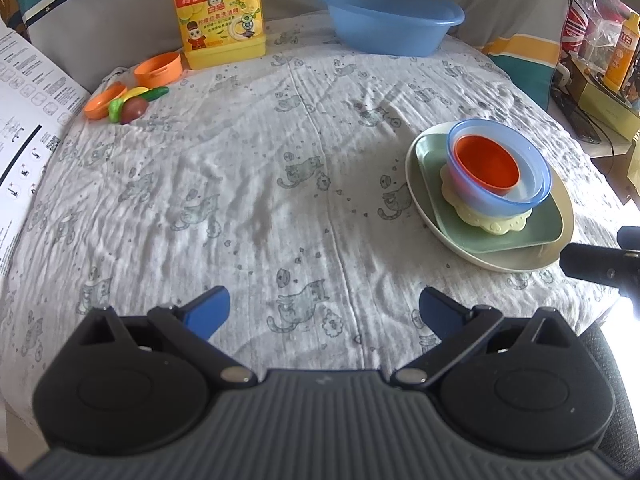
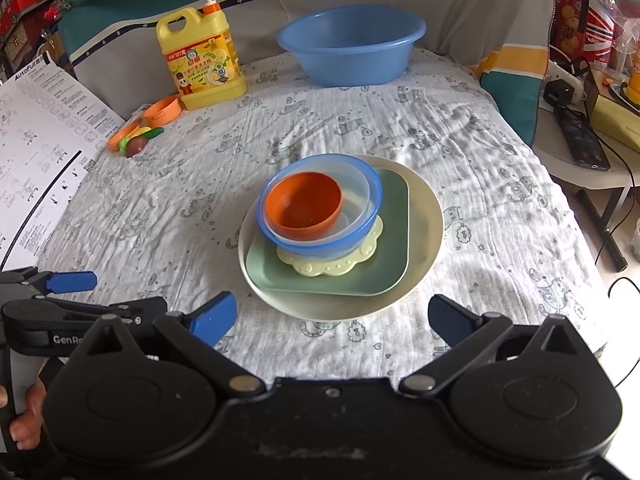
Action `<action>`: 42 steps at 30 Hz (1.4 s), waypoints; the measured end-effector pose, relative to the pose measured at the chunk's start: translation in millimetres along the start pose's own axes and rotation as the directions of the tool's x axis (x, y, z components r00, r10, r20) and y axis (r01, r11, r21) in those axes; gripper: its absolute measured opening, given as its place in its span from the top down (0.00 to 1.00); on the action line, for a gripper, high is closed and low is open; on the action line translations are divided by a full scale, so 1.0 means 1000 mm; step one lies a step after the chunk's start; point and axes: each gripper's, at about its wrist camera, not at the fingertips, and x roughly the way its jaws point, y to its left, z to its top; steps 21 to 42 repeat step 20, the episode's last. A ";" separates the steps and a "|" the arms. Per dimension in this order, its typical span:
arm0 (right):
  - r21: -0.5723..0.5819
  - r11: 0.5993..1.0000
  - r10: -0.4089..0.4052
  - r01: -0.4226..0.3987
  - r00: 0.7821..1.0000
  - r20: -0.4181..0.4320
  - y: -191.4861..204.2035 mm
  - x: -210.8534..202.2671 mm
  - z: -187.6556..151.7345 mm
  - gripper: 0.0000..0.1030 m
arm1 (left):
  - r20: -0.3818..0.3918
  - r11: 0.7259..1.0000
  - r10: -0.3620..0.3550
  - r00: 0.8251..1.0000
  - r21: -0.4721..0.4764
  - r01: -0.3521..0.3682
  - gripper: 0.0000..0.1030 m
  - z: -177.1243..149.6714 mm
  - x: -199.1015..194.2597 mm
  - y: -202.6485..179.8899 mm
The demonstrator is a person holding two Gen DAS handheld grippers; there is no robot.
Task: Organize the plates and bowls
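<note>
Right wrist view: bowls nested on stacked plates.
Right gripper and left gripper both wide, holding nothing.

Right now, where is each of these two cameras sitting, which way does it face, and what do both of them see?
Left wrist: on the left gripper, looking across the table; stack at right, own open blue-tipped fingers below, the other gripper's tip at the right edge.
Right wrist: on the right gripper, facing the stack head-on; open fingers below, left gripper and hand at left.
Shared: orange bowl, blue basin, detergent jug.
</note>
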 end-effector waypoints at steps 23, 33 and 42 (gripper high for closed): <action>-0.005 1.000 -0.024 0.024 1.000 0.002 0.001 0.003 0.003 0.00 | -0.003 1.000 -0.008 1.000 0.022 0.008 0.00 0.000 0.002 -0.002; -0.005 1.000 -0.024 0.024 1.000 0.002 0.001 0.003 0.003 0.00 | -0.003 1.000 -0.008 1.000 0.022 0.008 0.00 0.000 0.002 -0.002; -0.005 1.000 -0.024 0.024 1.000 0.002 0.001 0.003 0.003 0.00 | -0.003 1.000 -0.008 1.000 0.022 0.008 0.00 0.000 0.002 -0.002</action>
